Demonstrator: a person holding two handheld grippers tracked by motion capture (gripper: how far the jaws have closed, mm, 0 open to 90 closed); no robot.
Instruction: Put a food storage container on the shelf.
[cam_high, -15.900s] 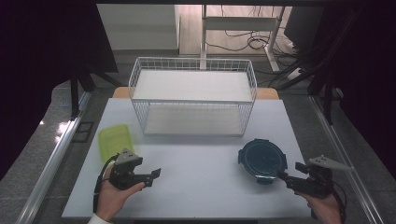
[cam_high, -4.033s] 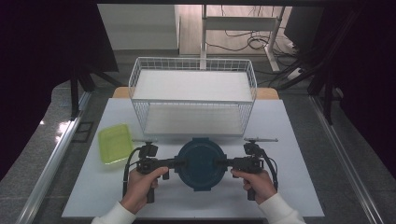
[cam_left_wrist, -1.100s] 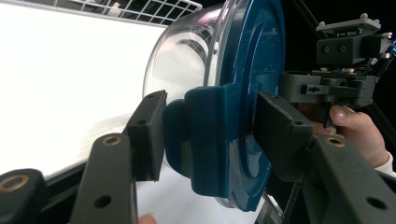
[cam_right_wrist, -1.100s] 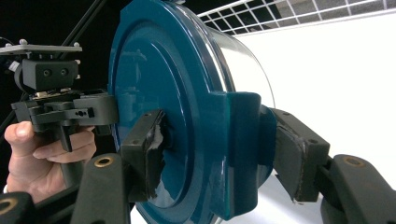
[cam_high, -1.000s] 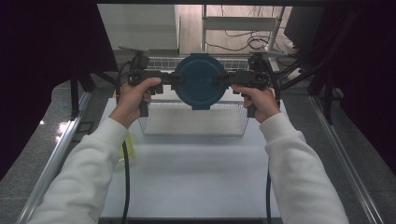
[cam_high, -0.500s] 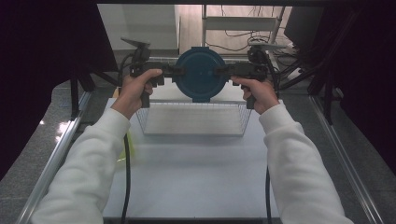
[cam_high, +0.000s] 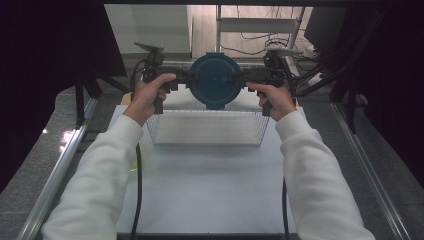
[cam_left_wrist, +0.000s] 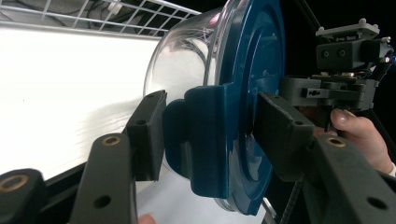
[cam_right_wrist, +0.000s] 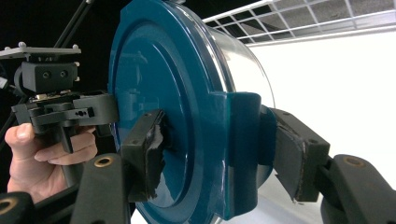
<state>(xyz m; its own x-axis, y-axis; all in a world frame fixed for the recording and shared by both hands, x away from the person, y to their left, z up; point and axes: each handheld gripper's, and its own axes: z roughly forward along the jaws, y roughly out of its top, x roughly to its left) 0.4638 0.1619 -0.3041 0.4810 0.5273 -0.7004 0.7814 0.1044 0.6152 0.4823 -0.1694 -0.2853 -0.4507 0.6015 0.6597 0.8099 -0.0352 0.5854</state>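
Blue-lidded clear container (cam_high: 215, 80) clamped between left gripper (cam_high: 184, 78) and right gripper (cam_high: 239, 78) above wire basket (cam_high: 207, 128); contents indiscernible.

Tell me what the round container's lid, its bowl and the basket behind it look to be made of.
Lid: likely moulded plastic, dark teal and semi-glossy, with soft highlights and thick side clips.
Bowl: clear glass or clear plastic; the white surface shows through it and it catches bright glints. Which one is uncertain.
Basket: thin wire in a grid, apparently white-coated metal.
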